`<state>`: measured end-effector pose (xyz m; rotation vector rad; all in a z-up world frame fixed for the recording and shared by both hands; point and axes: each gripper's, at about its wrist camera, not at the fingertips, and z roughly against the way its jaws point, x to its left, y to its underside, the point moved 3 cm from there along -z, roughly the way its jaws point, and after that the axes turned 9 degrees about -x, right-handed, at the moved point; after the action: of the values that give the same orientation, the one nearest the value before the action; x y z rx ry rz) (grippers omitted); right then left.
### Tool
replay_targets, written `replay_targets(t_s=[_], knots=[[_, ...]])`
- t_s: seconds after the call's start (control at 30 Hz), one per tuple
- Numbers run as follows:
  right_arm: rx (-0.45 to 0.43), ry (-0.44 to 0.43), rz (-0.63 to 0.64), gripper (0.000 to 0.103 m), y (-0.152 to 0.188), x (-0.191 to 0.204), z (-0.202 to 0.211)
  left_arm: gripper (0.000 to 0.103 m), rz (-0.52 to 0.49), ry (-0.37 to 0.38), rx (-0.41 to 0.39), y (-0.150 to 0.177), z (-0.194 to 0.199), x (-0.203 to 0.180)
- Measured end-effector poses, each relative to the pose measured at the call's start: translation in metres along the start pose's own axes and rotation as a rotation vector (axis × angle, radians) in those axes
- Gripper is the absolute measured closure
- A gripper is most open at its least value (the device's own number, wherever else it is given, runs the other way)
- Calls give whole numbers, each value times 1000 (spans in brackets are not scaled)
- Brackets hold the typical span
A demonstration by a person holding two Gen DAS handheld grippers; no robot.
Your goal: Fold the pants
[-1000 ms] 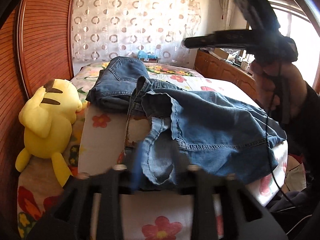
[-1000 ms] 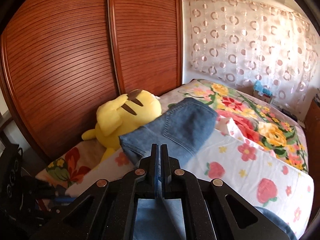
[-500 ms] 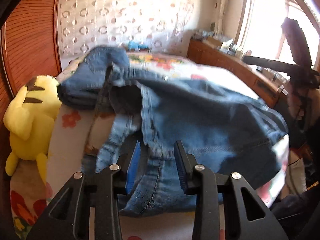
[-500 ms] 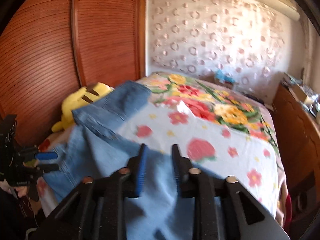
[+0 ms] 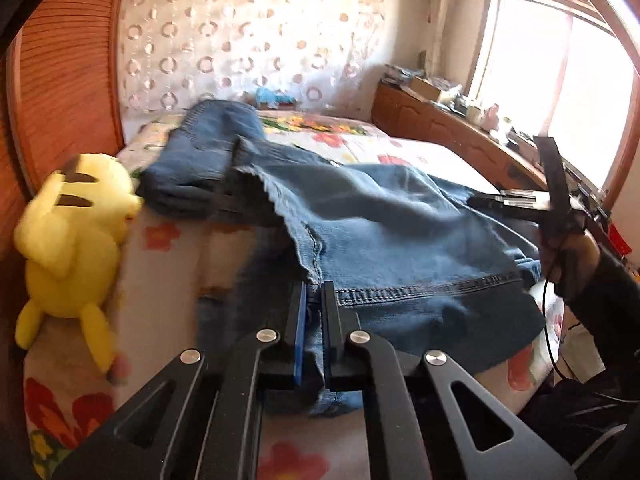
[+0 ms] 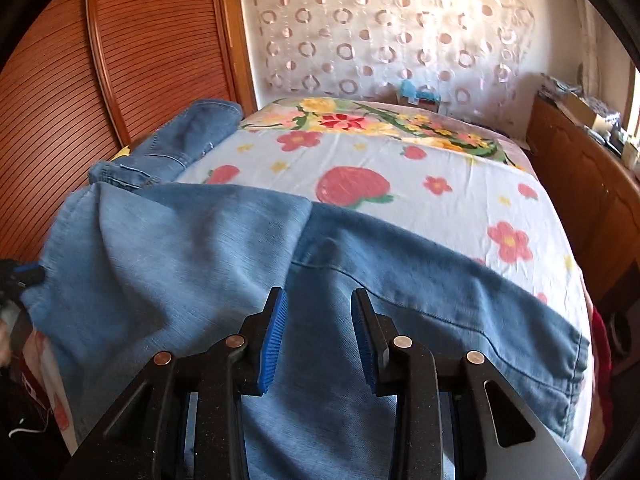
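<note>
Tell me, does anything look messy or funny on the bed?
Yes. The jeans lie rumpled, one frayed hem flipped over, and a yellow plush toy has flopped on its side at the bed's edge.

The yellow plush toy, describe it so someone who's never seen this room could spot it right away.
Find the bed with the flowered sheet. At its edge by the slatted wooden wardrobe sits the yellow plush toy, beside the jeans. It is the only bright yellow thing there, with dark-tipped ears.

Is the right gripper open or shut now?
Open. The right gripper shows a clear gap between its fingers, with the jeans visible between them.
</note>
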<state>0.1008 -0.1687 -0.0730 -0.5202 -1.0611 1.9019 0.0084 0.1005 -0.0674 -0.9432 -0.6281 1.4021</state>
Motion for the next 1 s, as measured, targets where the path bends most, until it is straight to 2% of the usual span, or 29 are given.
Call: replay_targets(t_s=[0.07,0.17,0.27,0.33,0.4,0.63,0.8,0.9,1.0], knots=[[0,5,-7,68,3,2,-3,96,0,-29,7,2,9,10],[5,11,-10,68,12,3,-7,92,-19,-32,46,8,4,11],[21,13,-12,68,23,4,-12,80,-21,-53,64,5,-10,10],[24,13,-10,68,26,4,-12,66,-15,-52,51,1,-15,10],[29,20,1,68,29,5,-11,63,-19,-55,39,-5,-18,9],[33,39,29,68,36,3,-14,63,-34,-68,18,-40,-46,14],[28,65,59,67,40,6,-12,63,-12,-95,83,-61,-84,33],[28,47,49,65,41,2,-11,63,15,-81,132,-64,-103,40],[25,34,39,64,41,-1,-11,85,18,-43,152,-65,-108,39]])
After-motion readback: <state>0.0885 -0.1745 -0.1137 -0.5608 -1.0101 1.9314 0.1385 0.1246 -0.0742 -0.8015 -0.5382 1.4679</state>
